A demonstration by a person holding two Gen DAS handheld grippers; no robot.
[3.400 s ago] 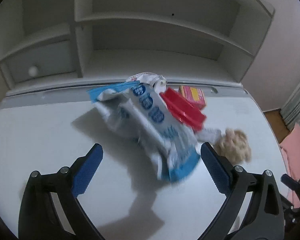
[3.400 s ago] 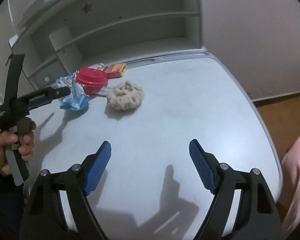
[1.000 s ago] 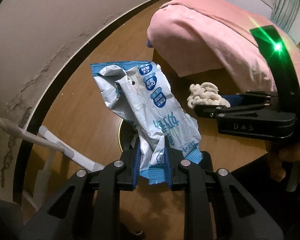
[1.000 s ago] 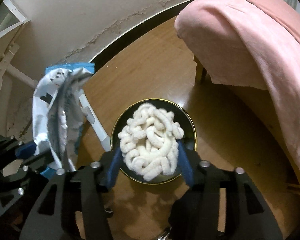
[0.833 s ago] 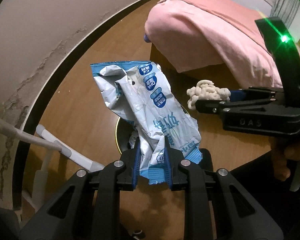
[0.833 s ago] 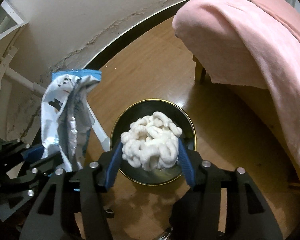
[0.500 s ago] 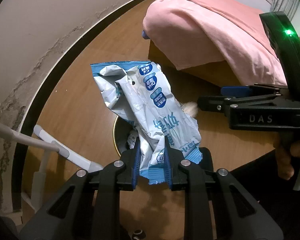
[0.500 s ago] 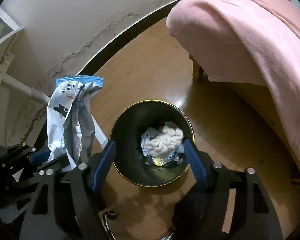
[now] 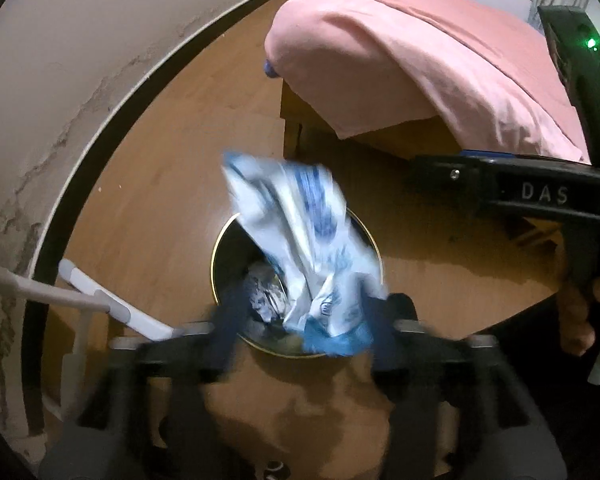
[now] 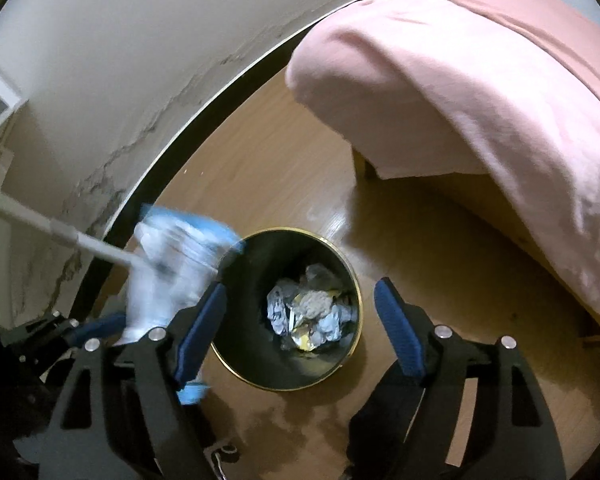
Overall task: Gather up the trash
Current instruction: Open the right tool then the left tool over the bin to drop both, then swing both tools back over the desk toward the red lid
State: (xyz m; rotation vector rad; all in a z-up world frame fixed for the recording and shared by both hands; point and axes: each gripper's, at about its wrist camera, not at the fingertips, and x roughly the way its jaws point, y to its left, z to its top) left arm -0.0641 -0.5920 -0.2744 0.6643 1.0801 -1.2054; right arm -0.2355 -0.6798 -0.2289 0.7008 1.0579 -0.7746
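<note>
Through the left wrist camera I look steeply down at a round black waste bin with a thin gold rim (image 9: 216, 258) standing on the wooden floor (image 9: 160, 184). My left gripper (image 9: 304, 326) is blurred, its jaws opening, the blue pads now well apart. The crumpled white and blue plastic snack wrapper (image 9: 300, 236) hangs between them over the bin's mouth, its blue lower edge near the right pad; with the blur I cannot tell whether it touches that pad, but the pads no longer pinch it. Crumpled trash (image 9: 264, 294) lies at the bottom of the bin. At the right edge I see the black body of my right gripper (image 9: 512, 192) side-on, with a hand (image 9: 580, 312) on its handle. A bed under a pink blanket (image 9: 400, 52) fills the top right, and a white metal frame leg (image 9: 112, 304) slants in from the left.

Through the right wrist camera, the right gripper (image 10: 300, 328) has its jaws opening too, wide apart with nothing between them. It hangs over the bin (image 10: 340, 256), where crumpled paper and foil (image 10: 312, 312) lie on the bottom. The wrapper (image 10: 172, 276) shows as a blur at the bin's left rim, above the left gripper (image 10: 96, 330) in the lower left corner. The pink blanket (image 10: 480, 80) covers the upper right, beside the floor (image 10: 440, 248).
</note>
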